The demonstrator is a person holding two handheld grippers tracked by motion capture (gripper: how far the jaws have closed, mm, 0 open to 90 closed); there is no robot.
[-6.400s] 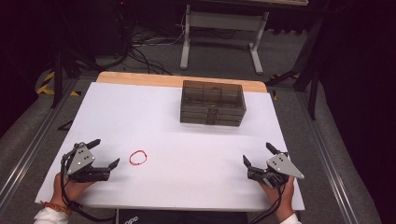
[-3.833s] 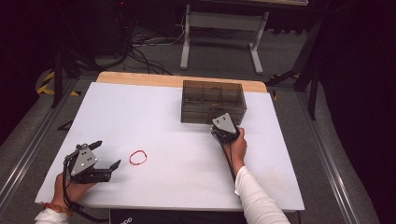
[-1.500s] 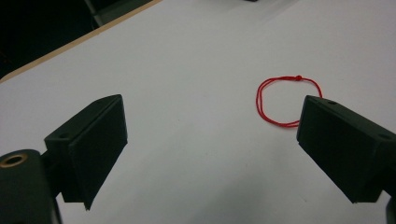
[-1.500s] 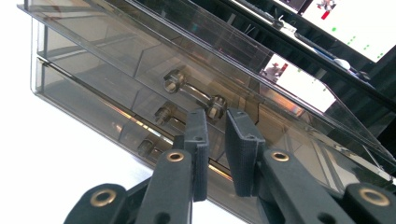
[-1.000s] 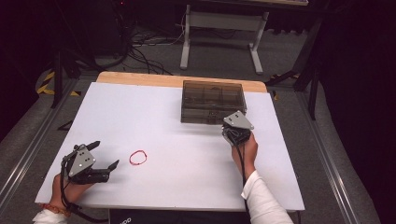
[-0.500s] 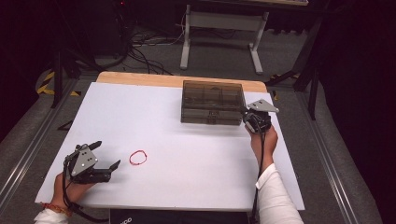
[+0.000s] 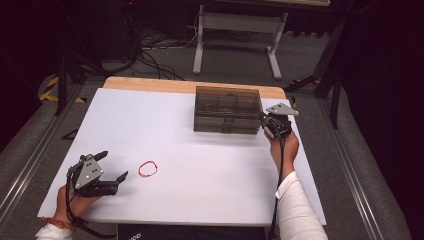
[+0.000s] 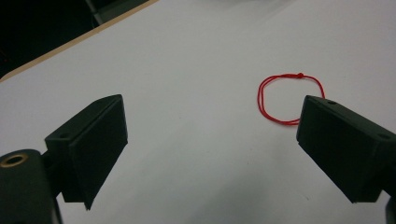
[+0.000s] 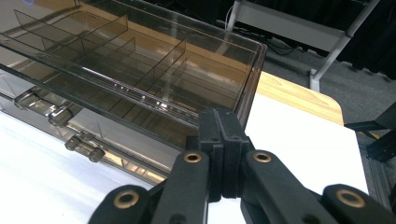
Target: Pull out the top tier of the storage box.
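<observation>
The right gripper (image 7: 265, 122) is sitting with its jaws pressed fully together and nothing between them, its tip hovering at the right-hand end of the smoky clear organizer box (image 7: 227, 109), near that box's front corner; whether it is touching the wall cannot be told. In the right gripper view the closed gripper (image 9: 219, 140) is pointing at the box (image 9: 140, 79), which is showing its inner dividers and two latches on the front face. The box is standing toward the far side of the white table (image 7: 200, 170), just in front of the wooden strip along the far edge. Well apart from it, the left gripper (image 7: 112, 167) is resting low near the front left corner of the table with its jaws spread wide and holding nothing. A small red loop of string (image 7: 148, 168) is lying flat on the table just beside that gripper's tips; in the left gripper view the string (image 8: 285, 98) is lying ahead of the open jaws, partly hidden behind the one on the right.
</observation>
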